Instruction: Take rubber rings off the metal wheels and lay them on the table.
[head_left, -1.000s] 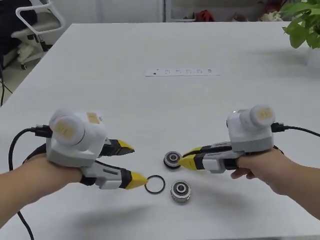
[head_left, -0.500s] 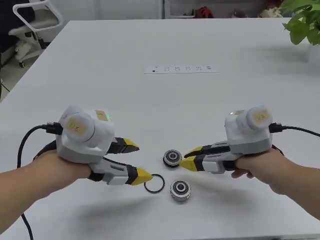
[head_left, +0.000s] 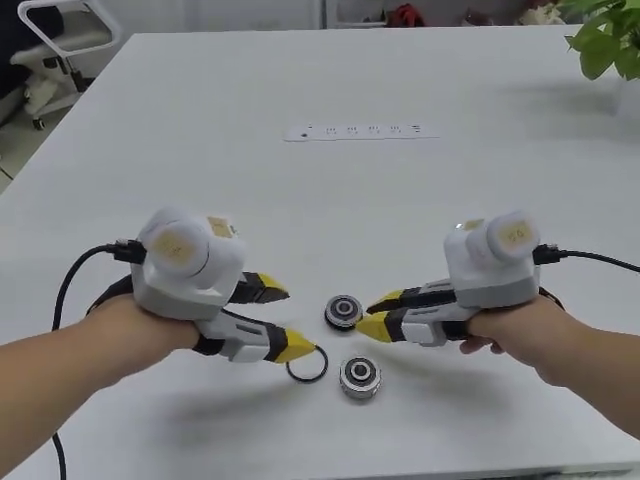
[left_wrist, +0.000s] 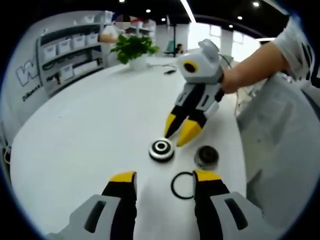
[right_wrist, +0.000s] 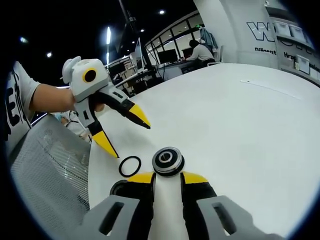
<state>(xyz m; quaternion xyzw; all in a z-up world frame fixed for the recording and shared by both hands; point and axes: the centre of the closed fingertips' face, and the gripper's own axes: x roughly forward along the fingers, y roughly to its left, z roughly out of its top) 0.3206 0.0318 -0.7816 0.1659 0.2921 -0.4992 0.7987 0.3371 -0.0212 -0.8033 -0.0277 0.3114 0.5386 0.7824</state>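
A black rubber ring (head_left: 307, 381) is lying flat and loose on the white surface (head_left: 300, 200), right by the nearer jaw tip of the left hand-held gripper (head_left: 290, 320), whose jaws are standing wide apart and gripping nothing. One metal wheel (head_left: 343, 311) is sitting just ahead of the right hand-held gripper (head_left: 375, 313), whose jaws are narrowly parted and empty. The other metal wheel (head_left: 360, 375) is resting beside the ring, nearer the person. A socket strip (head_left: 360, 131) is lying well beyond.

A thin black rubber ring (head_left: 307, 364) lies flat on the white table (head_left: 300, 200). The left gripper (head_left: 297, 320), jaws apart, is just left of it. One round metal wheel (head_left: 343, 311) sits beyond it, a second wheel (head_left: 360, 375) just right.
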